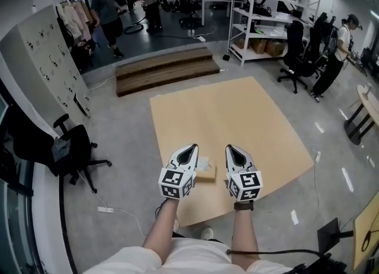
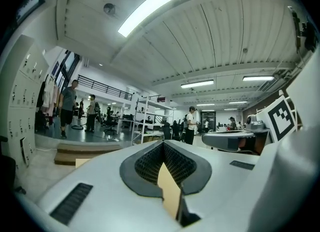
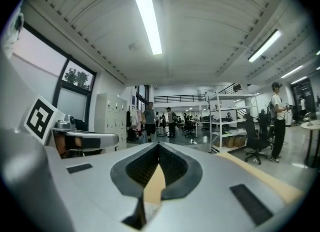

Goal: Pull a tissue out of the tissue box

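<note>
A tan tissue box point(image 1: 206, 174) lies on the tan floor mat point(image 1: 237, 113), with a white tissue point(image 1: 203, 163) sticking out of its top. In the head view the box sits between my two grippers, partly hidden by the left one. My left gripper point(image 1: 190, 148) is held level above the box's left side, its jaws together and empty. Just right of the box, my right gripper point(image 1: 231, 148) is also shut and holds nothing. Both gripper views look level across the room. In them the left gripper point(image 2: 162, 143) and right gripper point(image 3: 158, 146) have closed tips, and the box is out of sight.
Low wooden steps point(image 1: 163, 68) lie beyond the mat. A black office chair point(image 1: 74, 151) and grey lockers point(image 1: 44, 60) stand at the left. A shelf rack point(image 1: 266, 24), more chairs and several people are at the back and right. A power strip point(image 1: 105, 209) lies on the floor.
</note>
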A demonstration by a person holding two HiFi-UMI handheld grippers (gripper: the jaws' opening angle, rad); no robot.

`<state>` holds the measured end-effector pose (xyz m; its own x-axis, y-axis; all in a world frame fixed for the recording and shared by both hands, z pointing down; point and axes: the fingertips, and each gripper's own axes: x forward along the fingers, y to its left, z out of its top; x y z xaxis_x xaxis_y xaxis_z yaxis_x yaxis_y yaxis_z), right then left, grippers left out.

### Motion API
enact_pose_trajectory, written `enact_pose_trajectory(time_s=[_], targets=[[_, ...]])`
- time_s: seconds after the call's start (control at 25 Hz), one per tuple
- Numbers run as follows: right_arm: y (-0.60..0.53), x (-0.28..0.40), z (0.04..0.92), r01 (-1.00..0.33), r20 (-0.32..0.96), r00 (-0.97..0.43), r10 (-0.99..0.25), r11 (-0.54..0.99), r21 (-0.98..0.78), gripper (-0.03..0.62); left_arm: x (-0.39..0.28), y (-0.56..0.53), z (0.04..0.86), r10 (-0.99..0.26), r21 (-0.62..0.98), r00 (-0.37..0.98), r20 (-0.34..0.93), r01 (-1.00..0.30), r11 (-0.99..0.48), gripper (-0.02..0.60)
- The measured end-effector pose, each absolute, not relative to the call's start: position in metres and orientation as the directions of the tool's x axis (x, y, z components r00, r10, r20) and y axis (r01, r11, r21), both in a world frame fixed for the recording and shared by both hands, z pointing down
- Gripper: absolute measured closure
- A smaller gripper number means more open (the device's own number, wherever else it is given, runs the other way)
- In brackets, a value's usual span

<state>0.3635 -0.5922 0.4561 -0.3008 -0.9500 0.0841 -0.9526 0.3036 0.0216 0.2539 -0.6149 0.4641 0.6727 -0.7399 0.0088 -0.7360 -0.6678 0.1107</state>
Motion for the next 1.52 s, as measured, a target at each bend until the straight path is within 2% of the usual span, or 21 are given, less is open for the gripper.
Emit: enact_pose_trajectory(time_s=[0.28,0.64,1.08,1.52], targets=[[-0.624,0.349,0.474,-0.946,0.141,-0.318,-0.937,0.323,0.013,0.594,0.230,-0.635,0.475,-0.745,0.112,0.666,0.033,-0.743,-0.660,0.581],[-0.650,0.337,0.509,-0.911,0.258,-0.365,-0.895,0.400,0.100,0.594,0.213,-0.664,0.507,-0.744,0.122,0.660,0.101,-0.751,-0.649,0.581],[-0.672,0.337,0.567,-0.891,0.407,-0.349,-0.844,0.434,0.137,0.594,0.227,-0.685,0.559,-0.683,0.107,0.700,0.208,-0.710,-0.696,0.581],[-0.691,0.328,0.596,-0.874,0.459,-0.355,-0.814,0.464,0.146,0.592,0.230,-0.703,0.581,-0.669,0.077,0.704,0.239,-0.700,-0.710,0.581]])
